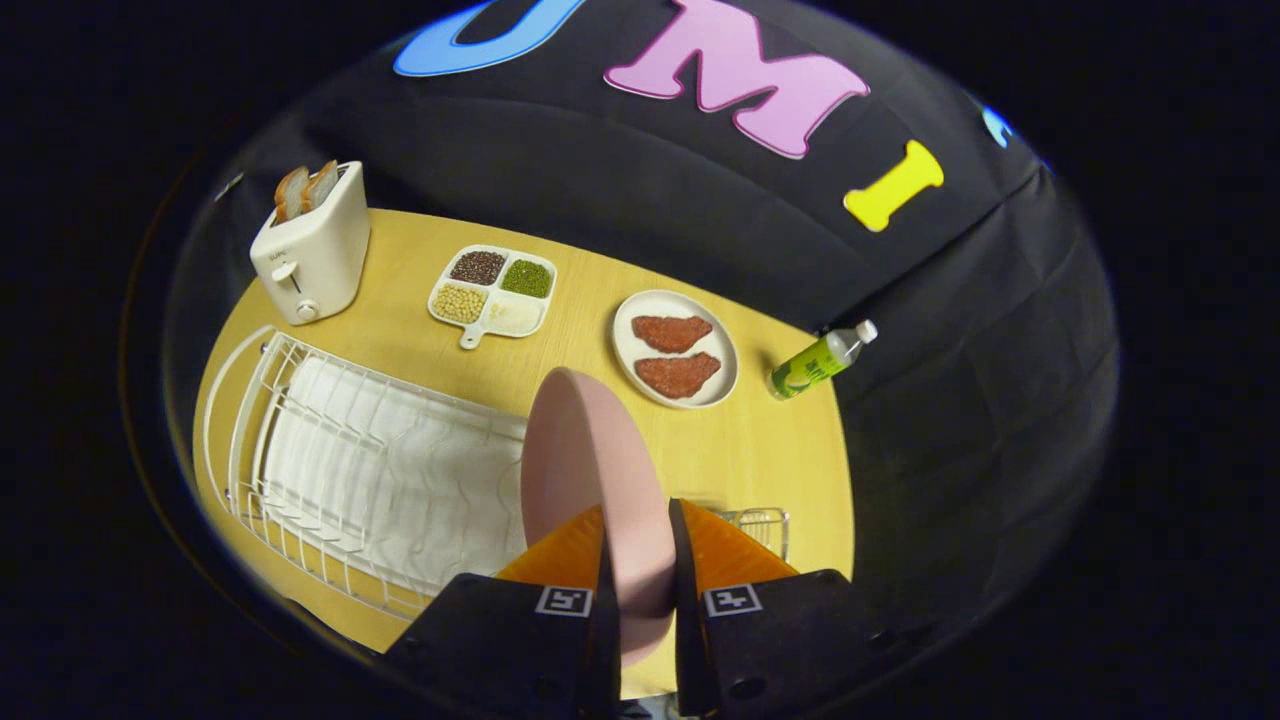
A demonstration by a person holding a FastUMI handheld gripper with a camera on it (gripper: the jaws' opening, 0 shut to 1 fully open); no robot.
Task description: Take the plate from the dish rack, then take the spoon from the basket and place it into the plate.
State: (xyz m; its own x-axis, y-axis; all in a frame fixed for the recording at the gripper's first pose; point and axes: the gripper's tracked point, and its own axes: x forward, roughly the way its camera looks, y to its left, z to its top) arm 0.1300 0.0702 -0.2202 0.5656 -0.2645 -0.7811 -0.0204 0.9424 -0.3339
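A pink plate (590, 470) stands on edge between my two fingers, lifted above the wooden table. My gripper (638, 560) is shut on the plate, both orange fingers (565, 550) pressing its rim from either side. The white wire dish rack (350, 470) lies to the left of the plate, with a white liner inside and no dishes in it. A small wire basket (762, 525) peeks out just beyond the right finger; what it holds is hidden.
A white toaster (310, 250) with bread slices stands at the far left. A divided dish of grains (493, 290) and a white plate with two meat pieces (675, 348) sit farther back. A green bottle (820, 362) lies at the table's right edge.
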